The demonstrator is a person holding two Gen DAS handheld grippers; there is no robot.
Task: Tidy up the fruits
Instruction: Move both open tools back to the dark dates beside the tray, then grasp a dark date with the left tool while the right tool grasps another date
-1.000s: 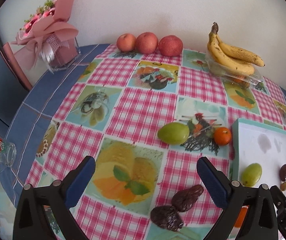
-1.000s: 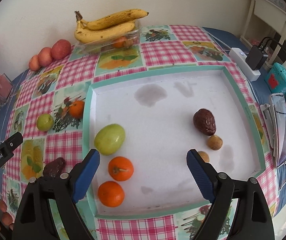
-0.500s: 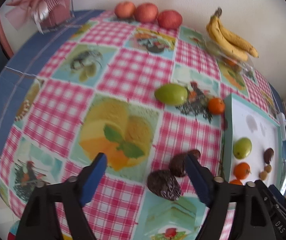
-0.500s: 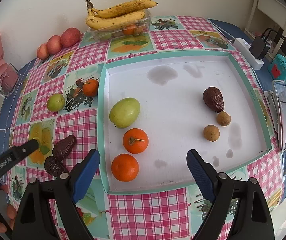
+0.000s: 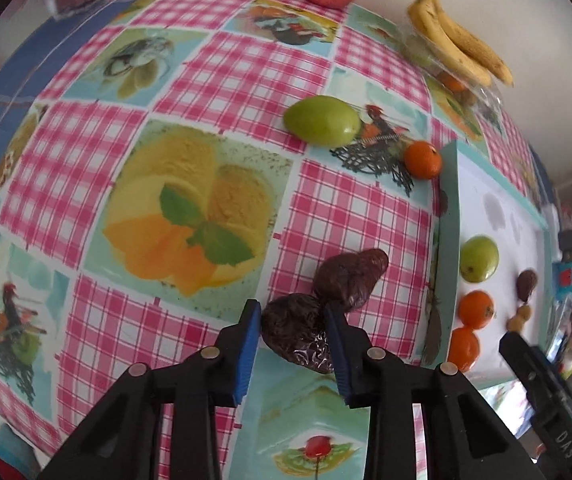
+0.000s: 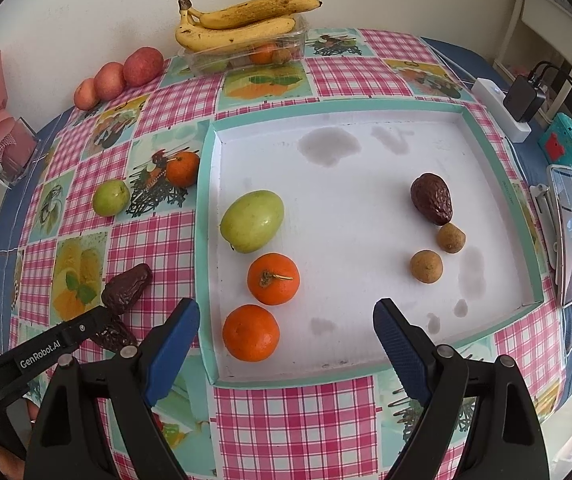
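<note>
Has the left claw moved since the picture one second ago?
Yes. The left claw has come forward and down toward the tablecloth, and now shuts on the nearer dark wrinkled fruit.

Left gripper side arm: "GenRobot.AI" in white letters on the black plastic, seen from the right wrist view.
Right gripper body: "DAS" in white letters (the word is cut off at the picture's edge), seen from the left wrist view.
Tray right rim: a short line of small print, too small to read.
</note>
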